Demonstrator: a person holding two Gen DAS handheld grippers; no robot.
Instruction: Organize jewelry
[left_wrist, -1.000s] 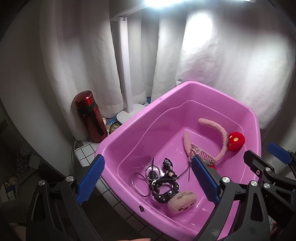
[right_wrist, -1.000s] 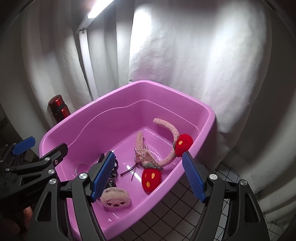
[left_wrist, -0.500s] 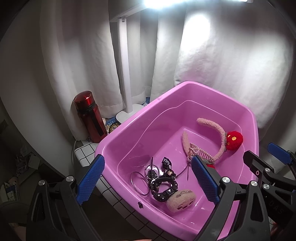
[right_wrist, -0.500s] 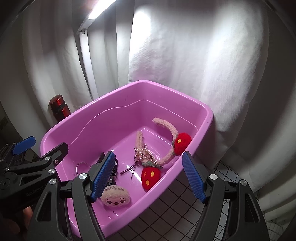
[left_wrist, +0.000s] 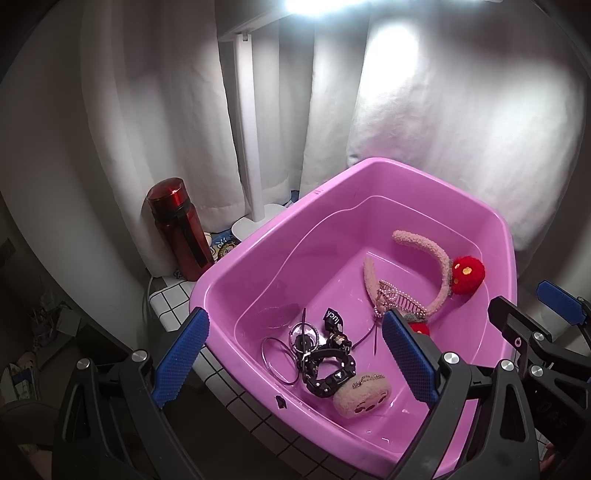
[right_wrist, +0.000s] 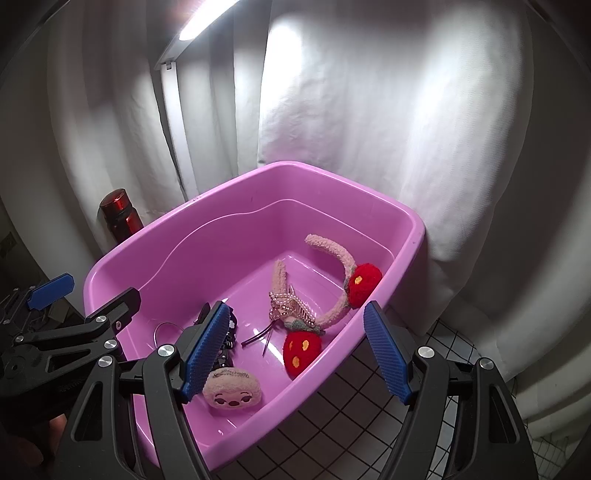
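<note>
1. From the remote feed I see the dark red metal flask (left_wrist: 179, 229) standing upright on the white tiled counter (left_wrist: 173, 306), far left, just outside the tub.
2. My left tongs (left_wrist: 291, 363) hang over the near left rim of the pink plastic tub (left_wrist: 236, 266), released, nothing between the blue pads.
3. Below them, near the left corner of the tub floor, lies a cluster: a thin wire bangle (left_wrist: 279, 360), a black studded bracelet (left_wrist: 330, 374) touching it, and a fuzzy pink face-shaped clip (left_wrist: 362, 397) just beside the bracelet.
4. Further right lies the fuzzy pink headband with red pompoms (right_wrist: 334, 280), a pearl comb (right_wrist: 291, 312) resting against it. Its arch leans toward the right wall, its long axis runs from the tub's middle to the right wall, and its open ends point toward the far wall.
5. My right tongs (right_wrist: 295, 352) hover over the near right rim, likewise spread wide and empty.
6. All the jewelry I can see sits inside the tub. I judge this fits either pieces gathered in and the job nearly closed, or pieces waiting to be sorted out; the views do not settle which.
7. Any grasp here would call for a narrow pinch on thin, tangled items.
</note>
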